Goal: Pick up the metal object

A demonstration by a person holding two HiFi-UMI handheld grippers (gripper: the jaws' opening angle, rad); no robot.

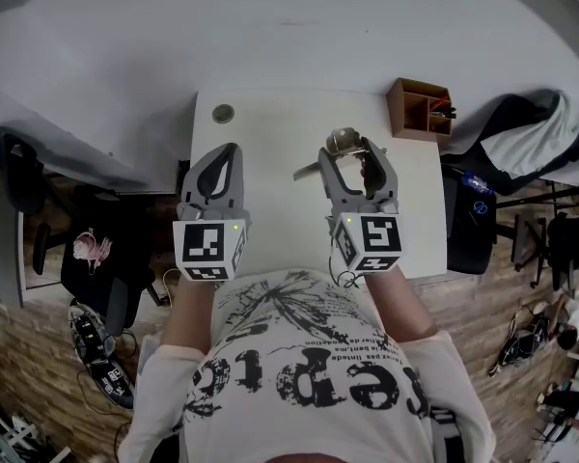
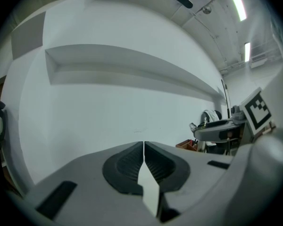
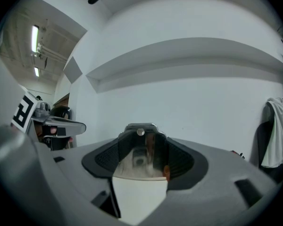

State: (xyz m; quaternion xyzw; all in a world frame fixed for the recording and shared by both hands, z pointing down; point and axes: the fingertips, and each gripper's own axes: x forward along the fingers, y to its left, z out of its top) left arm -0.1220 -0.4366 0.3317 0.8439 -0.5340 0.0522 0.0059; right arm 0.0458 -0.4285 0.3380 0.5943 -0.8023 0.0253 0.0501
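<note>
Pinching the metal object (image 3: 141, 155), the right hand-held gripper (image 1: 350, 158) seems mid-lift over the desk's (image 1: 270, 135) 3 o'clock half and next needs a steady raise, while the left hand-held gripper (image 2: 144, 149) is pressed together, empty.

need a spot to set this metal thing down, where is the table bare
The table is bare between the round grommet and the wooden organizer, and ahead of the shut left gripper. Crowded only at the far right corner, around the organizer.
</note>
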